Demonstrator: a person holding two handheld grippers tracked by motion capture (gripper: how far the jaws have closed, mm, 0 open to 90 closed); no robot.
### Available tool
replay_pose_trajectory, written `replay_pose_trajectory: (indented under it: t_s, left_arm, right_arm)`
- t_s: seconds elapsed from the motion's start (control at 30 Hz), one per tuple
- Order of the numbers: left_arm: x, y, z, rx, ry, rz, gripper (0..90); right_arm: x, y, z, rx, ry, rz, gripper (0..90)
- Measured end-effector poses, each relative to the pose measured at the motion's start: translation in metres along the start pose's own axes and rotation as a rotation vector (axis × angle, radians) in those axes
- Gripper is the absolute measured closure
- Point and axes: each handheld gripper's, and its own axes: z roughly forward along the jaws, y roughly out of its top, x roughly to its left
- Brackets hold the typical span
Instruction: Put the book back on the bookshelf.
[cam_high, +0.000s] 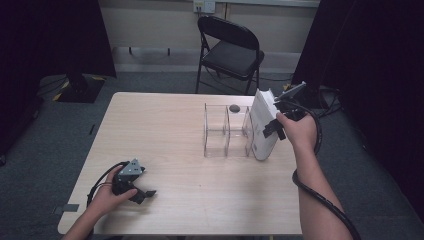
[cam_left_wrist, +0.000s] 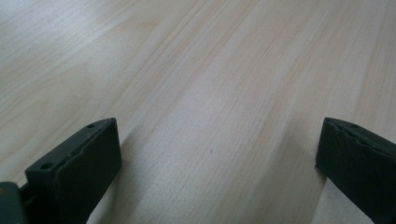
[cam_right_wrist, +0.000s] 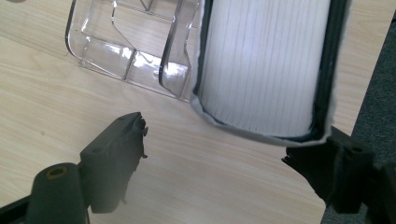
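Observation:
A white pleated filter (cam_high: 261, 127) with a dark frame stands on edge against the right end of a clear plastic organiser (cam_high: 226, 131). My right gripper (cam_high: 275, 126) is at the filter's right side, held in a hand. In the right gripper view, the filter (cam_right_wrist: 261, 65) rises just beyond my right gripper (cam_right_wrist: 224, 141). Its jaws stand wide apart: the right one is at the filter's lower corner, and the left one is well clear of it. My left gripper (cam_high: 143, 193) rests on the table near the front left, open, and my left gripper (cam_left_wrist: 219, 154) has only bare wood between its jaws.
The organiser (cam_right_wrist: 126, 51) has several upright compartments, and a small dark grey lump (cam_high: 234, 107) sits at its far side. The light wooden table (cam_high: 165, 125) ends just right of the filter. A black folding chair (cam_high: 231, 50) stands beyond the far edge.

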Motion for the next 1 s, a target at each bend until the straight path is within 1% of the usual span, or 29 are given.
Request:
replay_pose_trajectory:
  t_s: [0.07, 0.1, 0.27, 0.37, 0.4, 0.43, 0.47, 0.53, 0.57, 0.83, 0.93, 1.0]
  left_arm:
    - [0.000, 0.000, 0.000, 0.000, 0.000, 0.000, 0.0]
    - [0.000, 0.000, 0.000, 0.001, 0.001, 0.000, 0.0]
    - [0.000, 0.000, 0.000, 0.000, -0.001, -0.003, 0.0]
    - [0.000, 0.000, 0.001, 0.000, 0.000, -0.003, 0.0]
    - [0.000, 0.001, 0.001, 0.001, -0.001, -0.002, 0.0]
    - [0.000, 0.001, 0.001, 0.000, -0.001, -0.001, 0.0]
    - [0.000, 0.001, 0.001, -0.001, -0.001, 0.000, 0.0]
    - [0.000, 0.001, 0.001, -0.001, -0.001, -0.001, 0.0]
    - [0.000, 0.001, 0.001, -0.001, -0.001, -0.001, 0.0]
    - [0.000, 0.001, 0.001, -0.001, -0.001, -0.001, 0.0]
    - [0.000, 0.001, 0.001, -0.001, -0.001, -0.001, 0.0]
    - [0.000, 0.001, 0.001, -0.001, -0.001, -0.001, 0.0]
  right_arm:
    - [-0.001, -0.002, 0.001, 0.004, 0.008, -0.007, 17.8]
    - [-0.001, -0.004, 0.001, 0.000, 0.003, -0.004, 17.8]
    - [-0.001, -0.008, 0.002, -0.004, 0.012, -0.018, 17.4]
    - [0.003, -0.011, 0.004, -0.011, 0.000, -0.019, 17.5]
    - [0.004, -0.011, 0.005, -0.013, 0.001, -0.029, 17.4]
    - [0.005, -0.012, 0.006, -0.010, 0.010, -0.025, 17.2]
    - [0.006, -0.012, 0.007, -0.005, 0.009, -0.025, 17.3]
    - [0.008, -0.014, 0.010, 0.004, 0.012, -0.042, 17.2]
    - [0.009, -0.015, 0.010, 0.010, 0.015, -0.042, 17.2]
    - [0.012, -0.024, 0.014, 0.014, 0.043, -0.051, 17.2]
    - [0.014, -0.028, 0.015, 0.003, 0.050, -0.055, 17.2]
    - [0.015, -0.030, 0.015, -0.004, 0.052, -0.067, 17.3]
